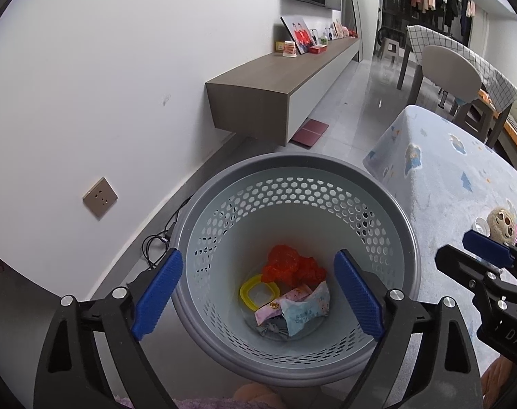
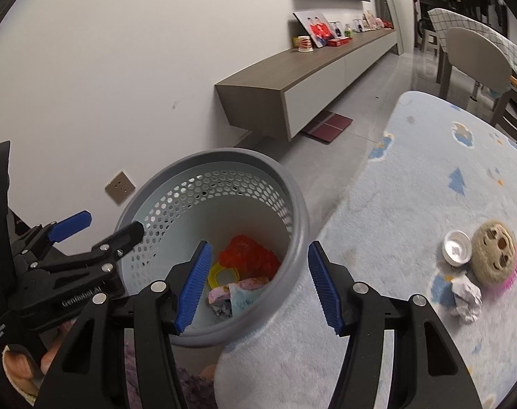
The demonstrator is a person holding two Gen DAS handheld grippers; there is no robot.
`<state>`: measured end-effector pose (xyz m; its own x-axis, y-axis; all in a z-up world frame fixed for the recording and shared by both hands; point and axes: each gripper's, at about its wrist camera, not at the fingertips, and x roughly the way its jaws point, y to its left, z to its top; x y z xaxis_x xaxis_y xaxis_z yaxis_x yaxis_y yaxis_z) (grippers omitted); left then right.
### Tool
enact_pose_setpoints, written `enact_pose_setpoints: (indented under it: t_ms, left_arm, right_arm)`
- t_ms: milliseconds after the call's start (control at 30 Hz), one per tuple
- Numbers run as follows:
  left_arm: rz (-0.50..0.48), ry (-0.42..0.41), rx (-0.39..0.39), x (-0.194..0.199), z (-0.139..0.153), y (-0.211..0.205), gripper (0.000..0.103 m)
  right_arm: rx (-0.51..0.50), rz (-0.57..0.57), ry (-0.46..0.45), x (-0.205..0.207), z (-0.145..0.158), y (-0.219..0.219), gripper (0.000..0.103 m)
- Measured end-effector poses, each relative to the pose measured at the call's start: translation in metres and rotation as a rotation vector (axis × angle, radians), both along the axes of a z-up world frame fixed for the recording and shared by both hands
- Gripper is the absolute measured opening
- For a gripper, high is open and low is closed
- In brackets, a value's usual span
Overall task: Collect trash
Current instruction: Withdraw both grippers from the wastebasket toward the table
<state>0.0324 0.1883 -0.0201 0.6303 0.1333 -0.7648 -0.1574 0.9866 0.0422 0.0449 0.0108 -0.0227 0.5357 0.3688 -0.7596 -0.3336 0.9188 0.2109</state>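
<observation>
Left gripper (image 1: pixel 258 293) is held wide open and empty above the basket (image 1: pixel 303 167), lower centre. Right gripper (image 2: pixel 258 283) is half open, nothing gripped. Wrappers (image 1: pixel 299 310) already binned; crumpled paper (image 2: pixel 466 298) and white cap (image 2: pixel 458 247) at right remain uncollected.

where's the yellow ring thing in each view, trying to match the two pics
Left wrist view: the yellow ring lies on the bin's floor, low centre, just below-left of the red plastic bag.
Right wrist view: the yellow ring is low centre-left, partly hidden by that tool's blue left finger, below-left of the red bag.
Shared landmark: the grey perforated bin.
</observation>
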Motion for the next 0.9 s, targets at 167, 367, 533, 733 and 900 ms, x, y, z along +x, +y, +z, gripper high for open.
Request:
enact_pose_setpoints:
  t_ms: [167,367,533,733,900]
  left_arm:
    - [-0.015,-0.012,-0.008,-0.004,0.002,-0.004,0.091]
    - [-0.055,-0.028,-0.039,-0.011,0.007,-0.011,0.092]
    - [-0.078,-0.064,-0.081,-0.022,0.015,-0.014,0.092]
    - [-0.115,-0.11,-0.073,-0.041,0.027,-0.027,0.092]
    - [-0.133,-0.132,-0.057,-0.056,0.033,-0.038,0.092]
  right_arm:
    - [-0.013,-0.071,-0.013,-0.019,0.005,-0.021,0.057]
    - [-0.027,-0.189,-0.034,-0.052,0.016,-0.056,0.057]
    - [-0.059,-0.301,-0.058,-0.087,0.03,-0.085,0.057]
    - [-0.065,-0.383,-0.093,-0.124,0.045,-0.113,0.059]
    - [-0.062,-0.413,-0.11,-0.144,0.049,-0.128,0.059]
